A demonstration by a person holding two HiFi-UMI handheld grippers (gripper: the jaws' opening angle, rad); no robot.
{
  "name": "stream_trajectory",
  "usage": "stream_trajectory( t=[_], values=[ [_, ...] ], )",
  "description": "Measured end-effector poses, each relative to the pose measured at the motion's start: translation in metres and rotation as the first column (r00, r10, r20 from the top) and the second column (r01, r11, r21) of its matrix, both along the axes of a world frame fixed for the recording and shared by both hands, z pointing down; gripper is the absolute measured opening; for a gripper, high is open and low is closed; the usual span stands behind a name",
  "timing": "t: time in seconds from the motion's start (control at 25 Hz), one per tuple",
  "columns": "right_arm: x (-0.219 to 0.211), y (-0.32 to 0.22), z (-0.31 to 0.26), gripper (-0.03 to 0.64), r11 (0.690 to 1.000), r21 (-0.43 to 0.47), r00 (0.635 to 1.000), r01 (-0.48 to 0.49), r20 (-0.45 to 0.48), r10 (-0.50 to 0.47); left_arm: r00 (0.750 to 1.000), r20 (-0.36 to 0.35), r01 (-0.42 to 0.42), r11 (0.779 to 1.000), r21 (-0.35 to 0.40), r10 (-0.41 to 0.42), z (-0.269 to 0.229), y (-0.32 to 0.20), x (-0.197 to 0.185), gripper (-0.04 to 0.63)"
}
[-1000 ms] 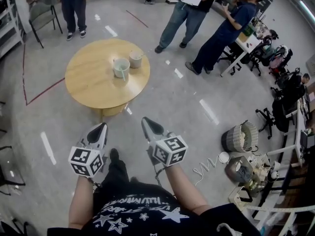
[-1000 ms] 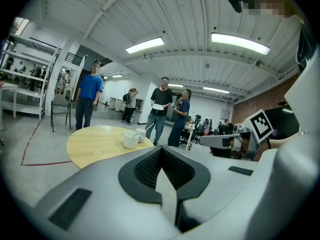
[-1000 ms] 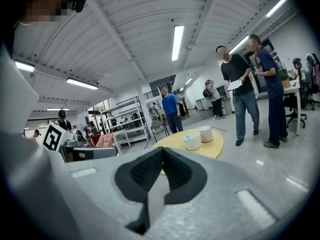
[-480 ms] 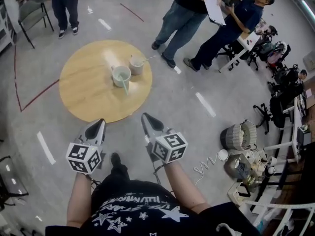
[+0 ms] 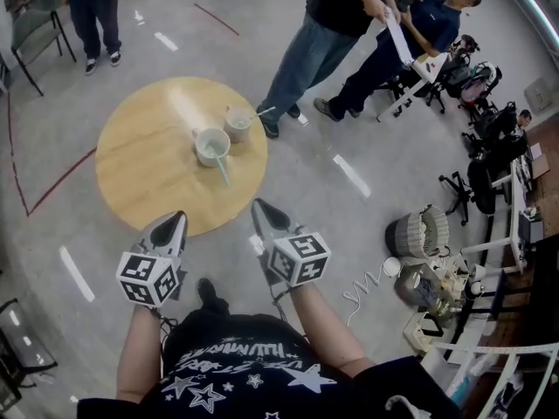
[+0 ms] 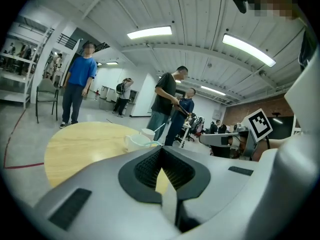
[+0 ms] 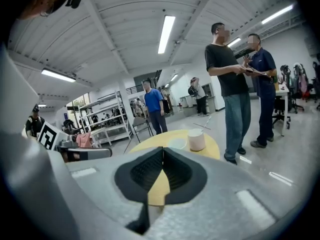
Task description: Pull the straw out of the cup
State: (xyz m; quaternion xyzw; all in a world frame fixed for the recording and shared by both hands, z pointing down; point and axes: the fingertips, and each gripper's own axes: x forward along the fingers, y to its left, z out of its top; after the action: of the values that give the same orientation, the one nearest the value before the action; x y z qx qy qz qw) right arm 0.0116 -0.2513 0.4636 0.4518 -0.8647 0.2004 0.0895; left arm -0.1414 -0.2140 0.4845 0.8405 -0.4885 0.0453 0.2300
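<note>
While both of my tools hang short of the cups, the largest thing ahead of me is the round wooden table (image 5: 140, 182) on the grey floor (image 5: 349, 234). Two people (image 5: 327, 33) stand close together on the floor past the tabletop's far right edge, and a third person (image 5: 92, 7) stands off beyond its far left edge.

My left gripper (image 5: 179, 220) and right gripper (image 5: 259, 207) point forward side by side, their tips showing at the tabletop's near edge in the head view. Each gripper's own view shows its jaws clenched, pad against pad, with nothing between them.

A white mug (image 5: 212, 146) stands on the right part of the tabletop, toward the far edge, well apart from both grippers. Just beside it, closer to the far right edge, stands a beige cup (image 5: 238, 122).

A green straw (image 5: 223, 169) sits in the mug and leans out over its rim toward the near edge. A pale straw (image 5: 265, 111) sits in the cup and slants out past the tabletop's right edge. Neither gripper touches either straw.
</note>
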Motion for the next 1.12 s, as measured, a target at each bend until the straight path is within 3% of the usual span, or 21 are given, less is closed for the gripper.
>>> stream_trajectory(
  t=[0.24,0.92,0.96,1.0,1.12],
  values=[
    [-0.016,-0.020,0.008,0.000,0.999,-0.028,1.000,-0.029,0.001,0.029,0.999,-0.012,-0.031,1.000,-0.003,0.031,0.009,-0.020,-0.010,0.005],
    [-0.025,-0.046,0.029,0.008,0.994,-0.108,0.999,-0.007,-0.047,0.002,1.000,-0.022,0.001,1.000,-0.031,-0.002,0.021,-0.037,-0.016,0.005],
    [-0.029,-0.049,0.029,0.069,0.993,-0.115,0.999,0.008,-0.043,-0.013,1.000,-0.021,0.007,1.000,-0.030,-0.007,0.021,-0.040,-0.018,0.005],
    [-0.034,-0.052,0.029,0.089,0.992,-0.122,0.999,0.024,-0.042,-0.029,1.000,-0.020,0.012,1.000,-0.029,-0.013,0.020,-0.043,-0.020,0.005],
    [-0.045,-0.060,0.032,0.091,0.989,-0.137,0.996,0.056,-0.062,-0.065,1.000,-0.017,0.025,0.999,-0.030,-0.026,0.020,-0.054,-0.027,0.005]
  ],
)
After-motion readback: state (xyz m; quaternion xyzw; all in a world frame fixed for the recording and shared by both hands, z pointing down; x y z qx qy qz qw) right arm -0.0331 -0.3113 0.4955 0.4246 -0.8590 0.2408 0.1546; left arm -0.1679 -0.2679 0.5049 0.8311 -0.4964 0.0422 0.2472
